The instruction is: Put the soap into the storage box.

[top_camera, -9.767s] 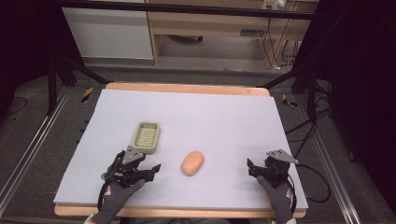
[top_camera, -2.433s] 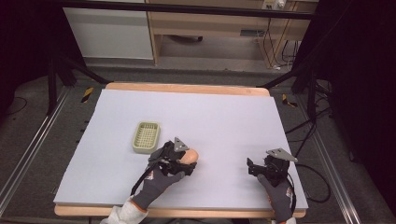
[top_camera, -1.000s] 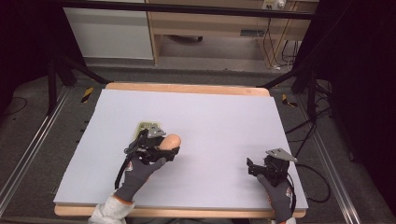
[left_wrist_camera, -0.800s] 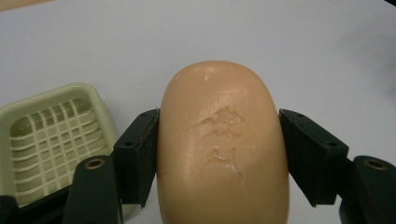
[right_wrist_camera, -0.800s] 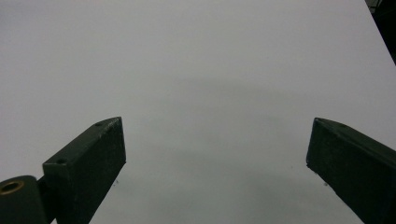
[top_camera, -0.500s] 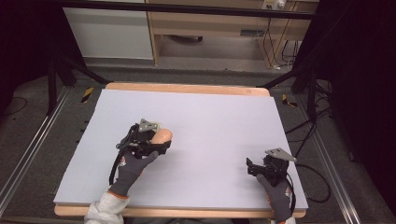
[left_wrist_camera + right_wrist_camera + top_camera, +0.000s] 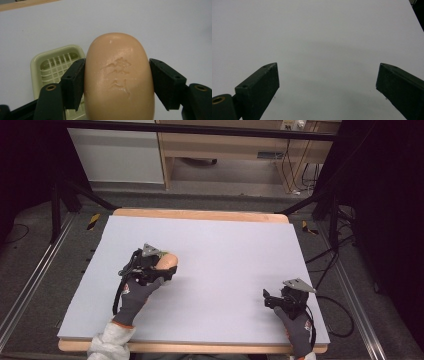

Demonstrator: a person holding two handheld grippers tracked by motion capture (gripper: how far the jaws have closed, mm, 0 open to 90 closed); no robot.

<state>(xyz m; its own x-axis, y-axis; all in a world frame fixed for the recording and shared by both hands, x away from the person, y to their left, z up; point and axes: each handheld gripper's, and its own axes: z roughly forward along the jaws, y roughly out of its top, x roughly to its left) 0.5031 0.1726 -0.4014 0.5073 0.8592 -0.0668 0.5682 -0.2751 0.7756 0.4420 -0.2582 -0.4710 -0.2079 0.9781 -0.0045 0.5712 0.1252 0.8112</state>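
Note:
A peach-coloured oval bar of soap (image 7: 118, 80) with a stamped mark sits between the jaws of my left gripper (image 7: 117, 82), which is shut on it. In the high view that gripper (image 7: 159, 265) holds the soap (image 7: 168, 261) above the left half of the table. Below and to the left of the soap lies a pale green slotted soap dish (image 7: 58, 65), partly hidden by the soap and the jaw. My right gripper (image 7: 327, 82) stands open over bare white table; in the high view it (image 7: 270, 300) rests near the front right corner.
The white table top (image 7: 225, 260) has a wooden edge at the back and front. Dark stands and cables surround the table, and a cabinet stands behind it.
My left gripper closed on the soap at the table's middle and has carried it left and back, over the green dish. The right gripper has stayed put.

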